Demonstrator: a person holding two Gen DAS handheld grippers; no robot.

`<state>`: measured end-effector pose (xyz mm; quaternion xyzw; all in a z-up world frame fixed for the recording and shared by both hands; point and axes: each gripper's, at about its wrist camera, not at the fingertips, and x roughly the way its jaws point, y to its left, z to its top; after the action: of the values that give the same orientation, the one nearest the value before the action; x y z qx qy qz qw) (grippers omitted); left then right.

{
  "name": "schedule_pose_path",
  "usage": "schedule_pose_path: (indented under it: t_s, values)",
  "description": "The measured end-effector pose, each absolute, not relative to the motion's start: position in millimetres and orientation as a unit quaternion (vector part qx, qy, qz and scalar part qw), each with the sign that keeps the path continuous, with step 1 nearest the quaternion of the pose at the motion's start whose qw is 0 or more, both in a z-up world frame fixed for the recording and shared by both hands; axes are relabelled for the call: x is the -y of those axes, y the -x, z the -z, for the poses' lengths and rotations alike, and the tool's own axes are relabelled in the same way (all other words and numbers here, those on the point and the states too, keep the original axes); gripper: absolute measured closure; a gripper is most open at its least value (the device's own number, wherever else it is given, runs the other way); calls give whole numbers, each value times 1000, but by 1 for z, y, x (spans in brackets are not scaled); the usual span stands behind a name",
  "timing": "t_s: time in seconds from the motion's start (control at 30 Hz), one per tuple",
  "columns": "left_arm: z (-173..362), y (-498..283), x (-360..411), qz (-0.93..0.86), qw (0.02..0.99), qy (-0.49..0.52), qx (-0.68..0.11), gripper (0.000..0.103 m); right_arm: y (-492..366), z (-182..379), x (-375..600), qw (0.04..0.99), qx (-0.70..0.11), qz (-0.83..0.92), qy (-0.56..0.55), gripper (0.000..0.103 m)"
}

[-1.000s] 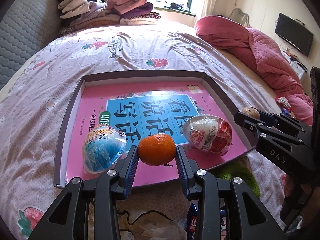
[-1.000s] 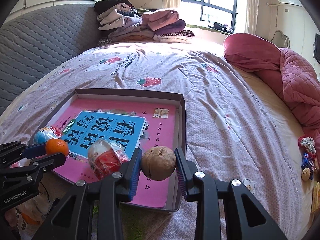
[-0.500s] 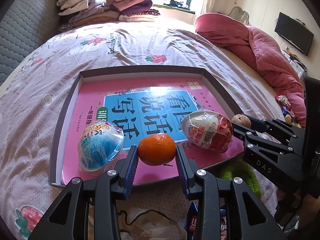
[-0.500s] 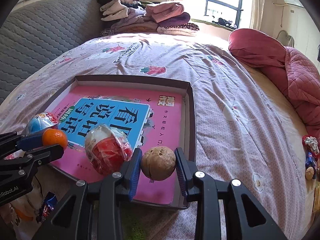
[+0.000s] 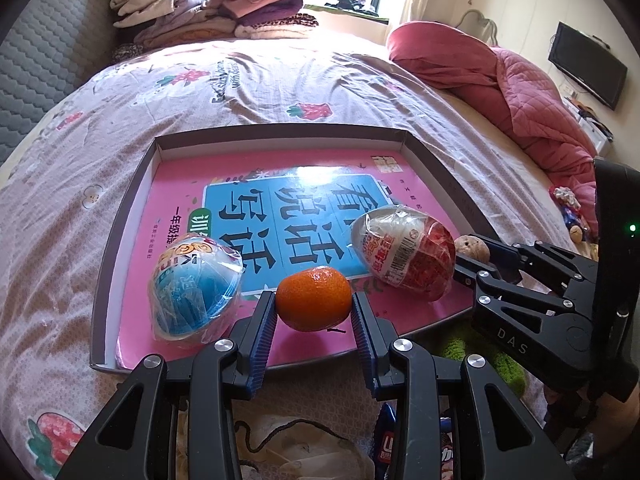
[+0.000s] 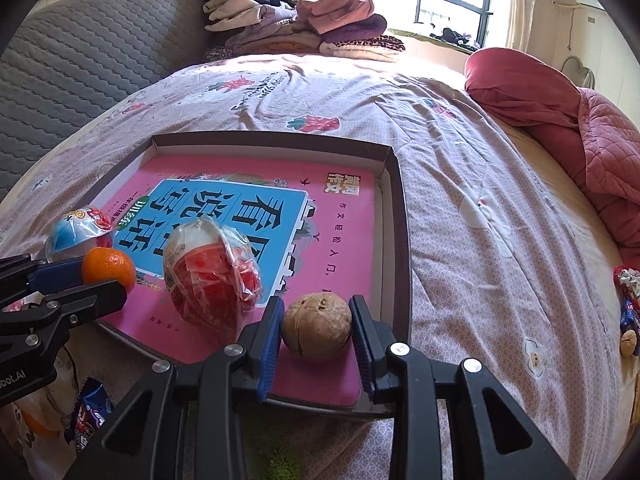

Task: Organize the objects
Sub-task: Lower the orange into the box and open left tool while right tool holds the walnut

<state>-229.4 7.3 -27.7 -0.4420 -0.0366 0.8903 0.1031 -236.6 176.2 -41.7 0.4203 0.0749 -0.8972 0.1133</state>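
A shallow grey tray (image 5: 276,130) (image 6: 400,216) lined with a pink and blue book lies on the bed. A blue wrapped egg toy (image 5: 196,284) (image 6: 76,232) sits at its near left, a red wrapped egg toy (image 5: 404,248) (image 6: 212,272) near the middle front. My left gripper (image 5: 314,304) is shut on an orange mandarin (image 5: 314,298) (image 6: 108,266) over the tray's front edge, between the eggs. My right gripper (image 6: 316,326) is shut on a brown walnut (image 6: 316,324) (image 5: 472,246) over the tray's near right corner.
The bed has a pink floral sheet (image 5: 260,76). A red quilt (image 5: 532,100) lies at the right, folded clothes (image 6: 304,20) at the back. Snack packets (image 6: 90,404) and a green cloth (image 5: 480,348) lie in front of the tray. Small toys (image 6: 628,304) lie at far right.
Both grippers have moved forward over the tray's front part, each still holding its object. The tray and eggs look closer; they have not shifted.
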Motion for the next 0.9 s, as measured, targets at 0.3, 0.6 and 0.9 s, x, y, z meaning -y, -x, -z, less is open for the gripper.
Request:
schedule_pose_path:
  t_s: [0.3,0.6,0.9]
  values:
    - [32,232,-8,-886,105,450,37,64,236,42,-173,116,-80,900,-412,69]
    - [33,234,-6,-883,104,457,39,64,237,43,-170,118,-89,902,-406,69]
    - [33,234,-4,-882,102,458,40,64,239,43,-171,114,-92,901,-409,69]
